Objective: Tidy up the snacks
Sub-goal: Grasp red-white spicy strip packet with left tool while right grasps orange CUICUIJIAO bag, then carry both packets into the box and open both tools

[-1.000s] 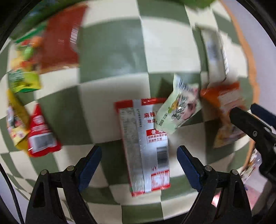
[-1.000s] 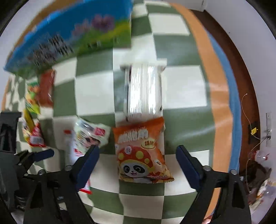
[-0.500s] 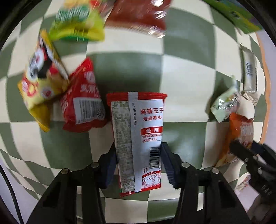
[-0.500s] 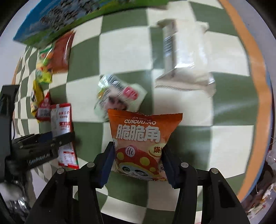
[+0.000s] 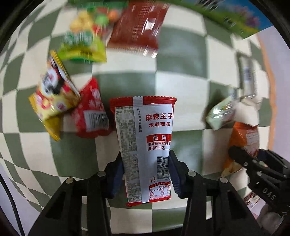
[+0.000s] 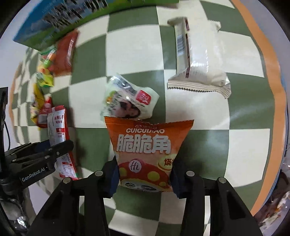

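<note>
My left gripper (image 5: pixel 145 174) is shut on a red-and-silver spicy-strip packet (image 5: pixel 145 136) and holds it by its lower end, just above the checkered cloth (image 5: pixel 126 85). The right wrist view shows this packet (image 6: pixel 58 130) at the left, in the left gripper (image 6: pixel 59 147). My right gripper (image 6: pixel 144 176) points steeply down, and its jaws are closing on an orange corn-snack bag (image 6: pixel 145 145). Both pads press the bag's lower sides. In the left wrist view the right gripper (image 5: pixel 242 158) stands at the right edge with the orange bag (image 5: pixel 242 134).
A pale green packet (image 6: pixel 128 101) lies just beyond the orange bag, with a long cream wrapper (image 6: pixel 197 59) further right. At the left lie a small red packet (image 5: pixel 92 112), a yellow packet (image 5: pixel 52 98), a green bag (image 5: pixel 81 49) and a dark red bag (image 5: pixel 139 27). A blue-green box (image 6: pixel 72 16) stands at the back.
The left jaws closed on the spicy-strip packet, lifted it and carried it toward the left cluster. The right gripper came down over the orange bag and its jaws closed in on it.
</note>
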The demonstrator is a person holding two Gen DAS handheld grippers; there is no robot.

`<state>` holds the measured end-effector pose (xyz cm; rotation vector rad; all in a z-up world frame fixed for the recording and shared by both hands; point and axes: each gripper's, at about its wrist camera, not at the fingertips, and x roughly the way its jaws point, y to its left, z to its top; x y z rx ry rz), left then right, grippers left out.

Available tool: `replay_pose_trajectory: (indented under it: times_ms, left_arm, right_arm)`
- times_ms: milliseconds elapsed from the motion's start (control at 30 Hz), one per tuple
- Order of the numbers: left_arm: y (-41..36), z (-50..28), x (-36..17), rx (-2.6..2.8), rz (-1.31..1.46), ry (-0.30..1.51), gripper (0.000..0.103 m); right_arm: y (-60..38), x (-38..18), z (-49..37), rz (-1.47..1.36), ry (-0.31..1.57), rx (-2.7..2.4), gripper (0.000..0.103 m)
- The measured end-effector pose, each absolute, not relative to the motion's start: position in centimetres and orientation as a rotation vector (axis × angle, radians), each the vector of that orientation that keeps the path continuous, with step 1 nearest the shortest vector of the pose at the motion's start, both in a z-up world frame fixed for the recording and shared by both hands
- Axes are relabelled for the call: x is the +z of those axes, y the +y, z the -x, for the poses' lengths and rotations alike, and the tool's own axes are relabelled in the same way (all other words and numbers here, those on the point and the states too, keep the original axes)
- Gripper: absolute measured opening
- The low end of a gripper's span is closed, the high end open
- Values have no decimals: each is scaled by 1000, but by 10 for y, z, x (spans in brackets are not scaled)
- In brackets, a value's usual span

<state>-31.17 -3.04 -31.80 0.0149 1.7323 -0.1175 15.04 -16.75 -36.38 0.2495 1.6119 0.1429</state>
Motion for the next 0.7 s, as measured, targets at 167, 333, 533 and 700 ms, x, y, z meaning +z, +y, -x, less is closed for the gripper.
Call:
replay_pose_trajectory:
  times_ms: [167, 333, 533, 700]
  left_arm:
    - [-41, 304, -272, -170, 29, 1655, 42]
    - [-40, 263, -219, -242, 81, 1578, 42]
    - [-29, 163, -170, -285, 135, 1507, 42]
    - [-39, 91, -148, -288, 116, 1461, 42]
  right_arm:
    - [-169, -332, -153, -324, 1556, 189, 48]
    - [-174, -274, -177, -408, 1469, 254, 48]
    - [-182, -191, -240, -462, 1302, 328, 48]
    - [-177, -152, -309, -385, 1191, 318, 48]
